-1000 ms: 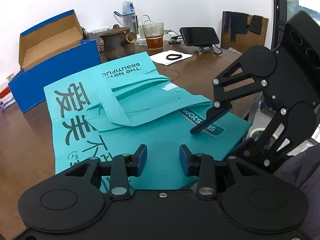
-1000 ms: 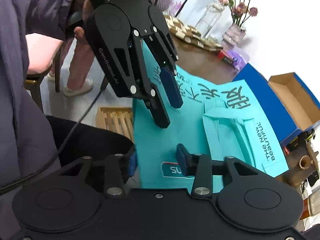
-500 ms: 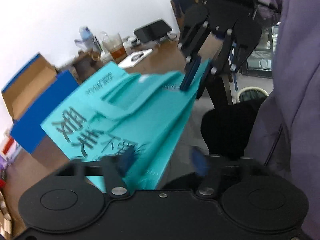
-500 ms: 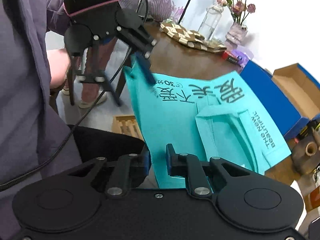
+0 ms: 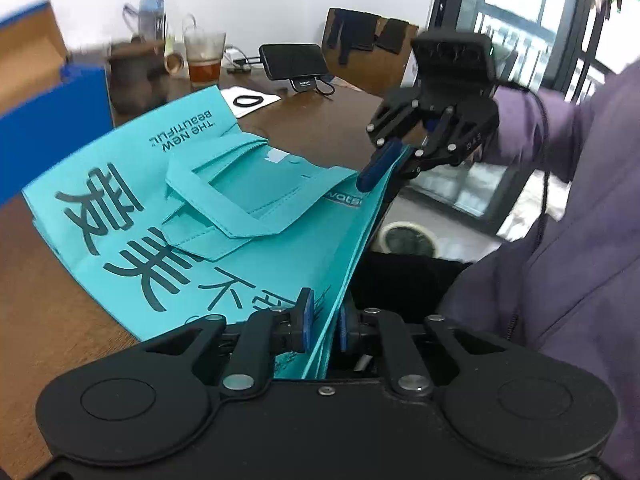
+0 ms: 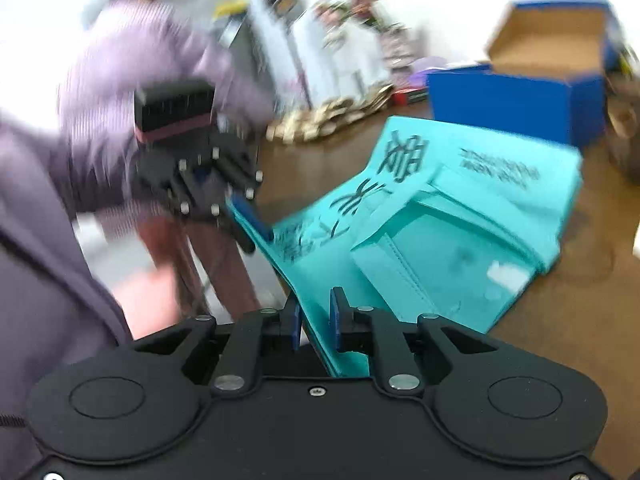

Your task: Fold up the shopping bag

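Where the brown wooden table (image 5: 328,120) meets a white wall, the teal shopping bag (image 5: 224,236) lies partly flat, its near edge raised off the table edge; behind the bag stand a blue cardboard box (image 5: 52,116), a glass of tea (image 5: 204,60) and a phone on a stand (image 5: 294,62). The left gripper (image 5: 323,320) is closed on the bag's near edge, while the right gripper (image 6: 314,320) is closing with the same edge between its pads. Motion blur obscures the flowers (image 6: 348,8) and the person's purple sleeve (image 6: 120,80) in the right wrist view
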Demonstrator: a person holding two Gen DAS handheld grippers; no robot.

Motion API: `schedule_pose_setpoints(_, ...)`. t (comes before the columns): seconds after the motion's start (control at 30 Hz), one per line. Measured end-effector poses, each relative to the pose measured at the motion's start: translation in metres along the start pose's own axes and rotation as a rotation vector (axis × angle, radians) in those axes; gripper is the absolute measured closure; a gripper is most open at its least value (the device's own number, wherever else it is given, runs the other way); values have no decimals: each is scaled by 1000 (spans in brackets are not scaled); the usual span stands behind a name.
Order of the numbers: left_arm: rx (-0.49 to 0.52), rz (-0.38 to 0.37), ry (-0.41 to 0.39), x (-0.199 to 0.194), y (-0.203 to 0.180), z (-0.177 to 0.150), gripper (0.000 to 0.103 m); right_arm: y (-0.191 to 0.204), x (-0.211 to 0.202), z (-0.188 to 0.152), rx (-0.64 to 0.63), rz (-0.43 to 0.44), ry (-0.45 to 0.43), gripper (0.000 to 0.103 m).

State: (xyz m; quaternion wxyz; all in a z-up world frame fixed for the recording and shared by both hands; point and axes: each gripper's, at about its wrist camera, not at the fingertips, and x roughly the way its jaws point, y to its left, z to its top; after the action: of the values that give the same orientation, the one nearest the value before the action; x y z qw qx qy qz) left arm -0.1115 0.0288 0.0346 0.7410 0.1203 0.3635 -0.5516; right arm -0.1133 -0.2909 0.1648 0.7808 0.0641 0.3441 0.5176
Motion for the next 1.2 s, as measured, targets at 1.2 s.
schedule_pose_setpoints(1.2, 76, 543, -98, 56, -33, 11, 83, -19, 19, 1, 186, -305, -81, 78)
